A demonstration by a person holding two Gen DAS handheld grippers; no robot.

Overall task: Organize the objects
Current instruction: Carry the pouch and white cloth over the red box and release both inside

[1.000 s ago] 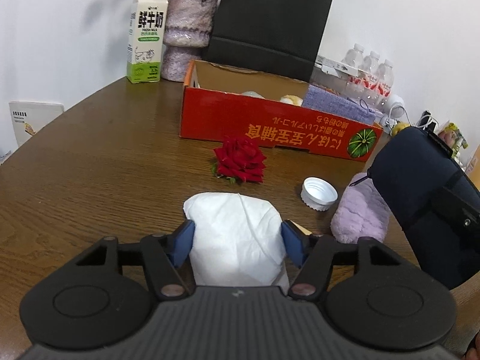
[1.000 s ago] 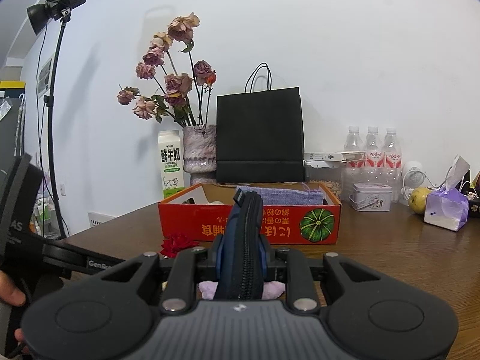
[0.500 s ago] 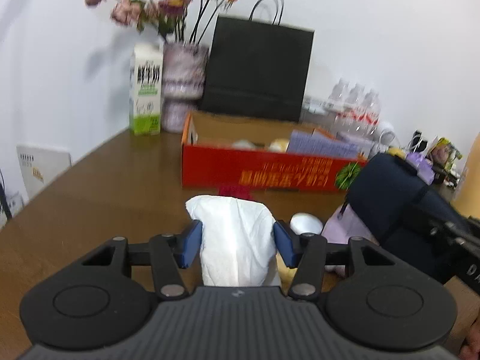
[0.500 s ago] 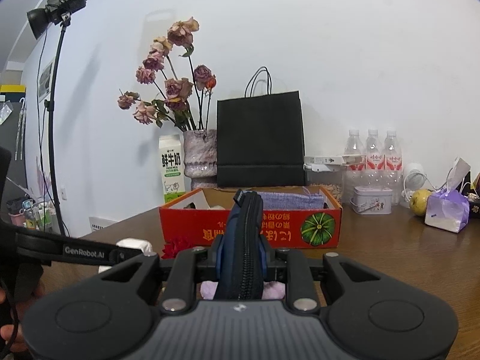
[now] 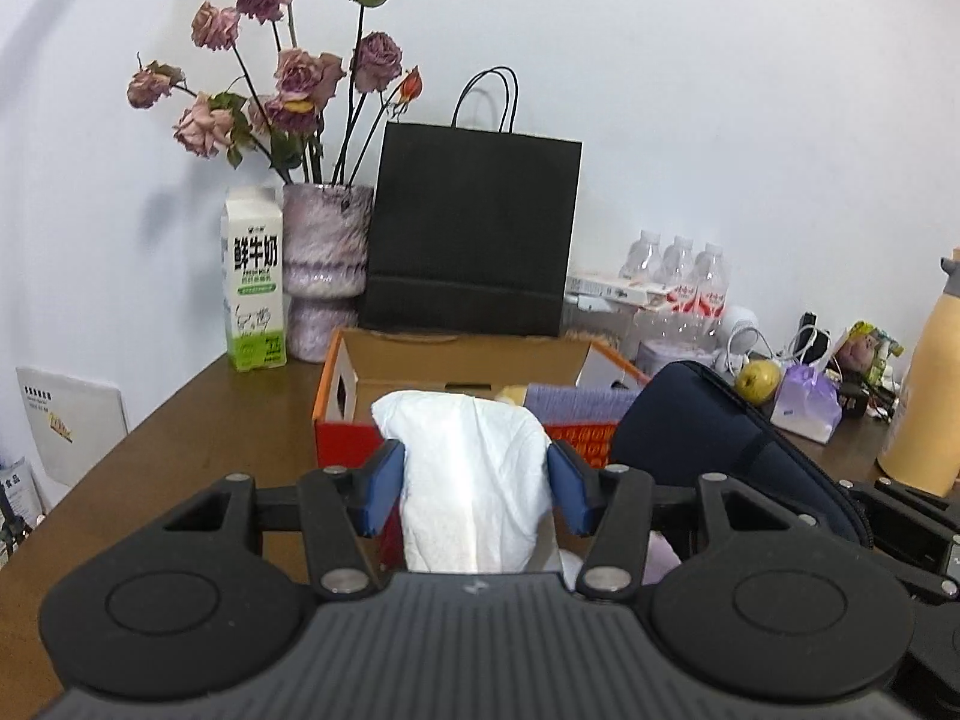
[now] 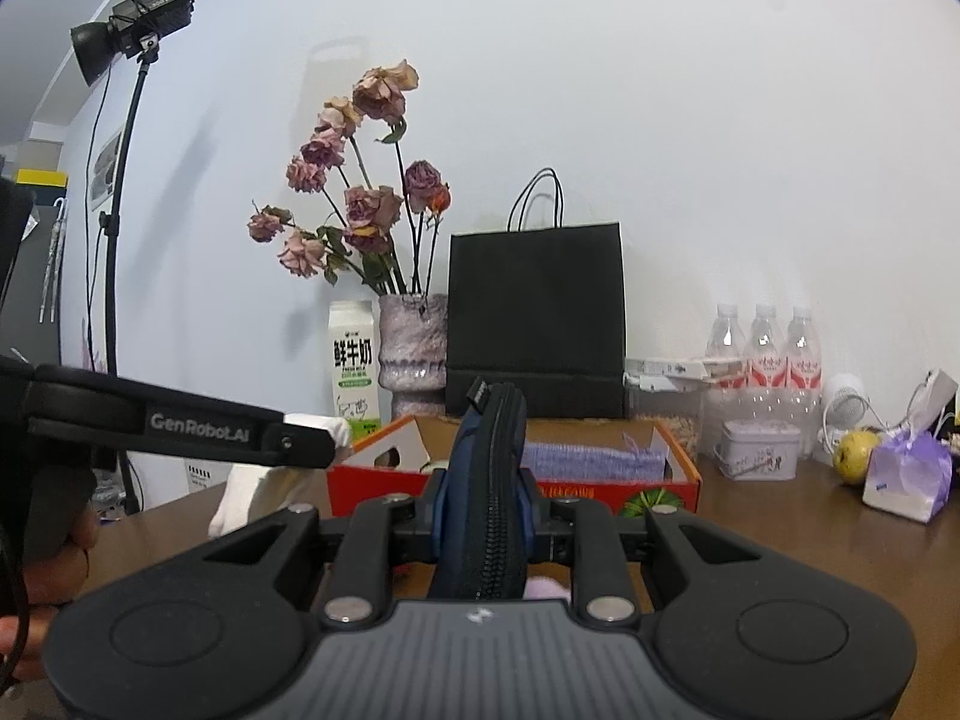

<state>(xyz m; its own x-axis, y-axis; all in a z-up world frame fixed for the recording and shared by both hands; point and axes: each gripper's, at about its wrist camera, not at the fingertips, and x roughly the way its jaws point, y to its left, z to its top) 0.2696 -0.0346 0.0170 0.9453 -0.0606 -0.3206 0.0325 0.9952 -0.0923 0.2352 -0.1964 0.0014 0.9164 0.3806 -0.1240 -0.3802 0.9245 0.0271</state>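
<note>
A plain white wall backs the brown wooden tabletop. At far left a black studio light sits atop a thin black stand, aimed leftward beside a grey side wall.

A brown wooden table is seen against a white wall. Along its far edge, a milk carton with green print is stood just beside a mottled purple vase, in which dried pink roses are held. To the right of the vase, a black paper bag with looped handles is set upright. Further right along the far edge, three water bottles with red labels are lined up, and a small tin is placed in front of them. Near the right edge, a yellow-green fruit is found just beside a purple-tied pouch. A studio lamp on a stand is seen beyond the left edge.
</note>
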